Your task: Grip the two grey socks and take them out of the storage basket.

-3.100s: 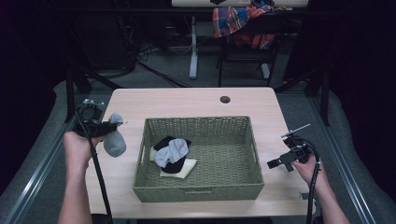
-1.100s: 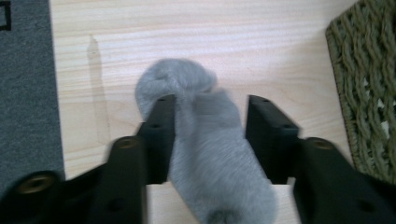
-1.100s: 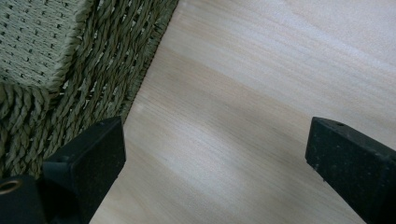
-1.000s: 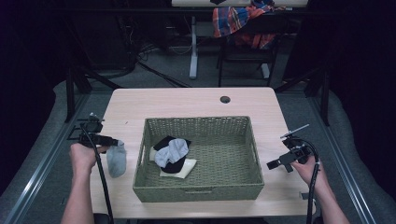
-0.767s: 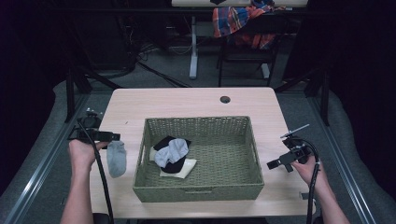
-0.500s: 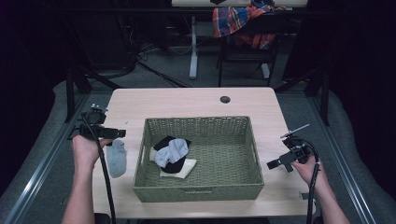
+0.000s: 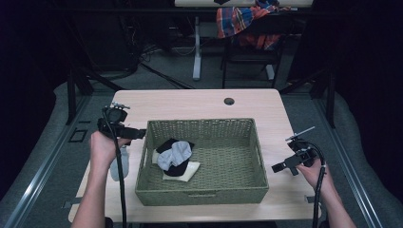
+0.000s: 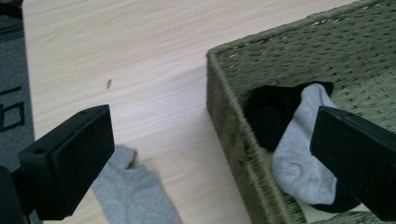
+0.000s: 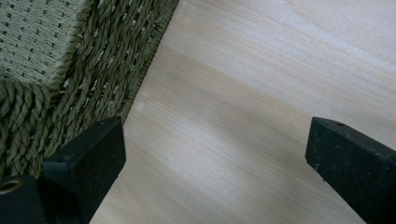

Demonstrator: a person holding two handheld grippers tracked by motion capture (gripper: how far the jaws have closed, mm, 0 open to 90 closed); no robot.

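a wooden table (image 7: 199, 102) seen from above, with a woven green basket (image 7: 204, 194) at its centre. the person's left gripper (image 7: 138, 134) hangs just off the basket's rim at about 9 o'clock, pointing in over it. its jaws have just been opening and now stand wide apart with nothing between them. a pale grey sock (image 7: 119, 164) lies flat on the table at 8 o'clock of the basket, just beside its outer wall and below the left hand (image 7: 105, 148); it looks laid out there so the socks can be sorted outside the basket. from the left gripper view, that grey sock (image 8: 133, 196) sits near the lower jaw edge, apart from it.

inside the basket, toward its 9 o'clock side, a small heap remains: a grey sock (image 7: 175, 153) draped over a black sock (image 7: 177, 169), with a cream one (image 7: 184, 174) beneath. the wide jaws aimed this way suggest the heap is the next pick.

the right gripper (image 7: 279, 167) rests low over the table at 3 o'clock of the basket, jaws apart and empty, seemingly waiting out of the way.
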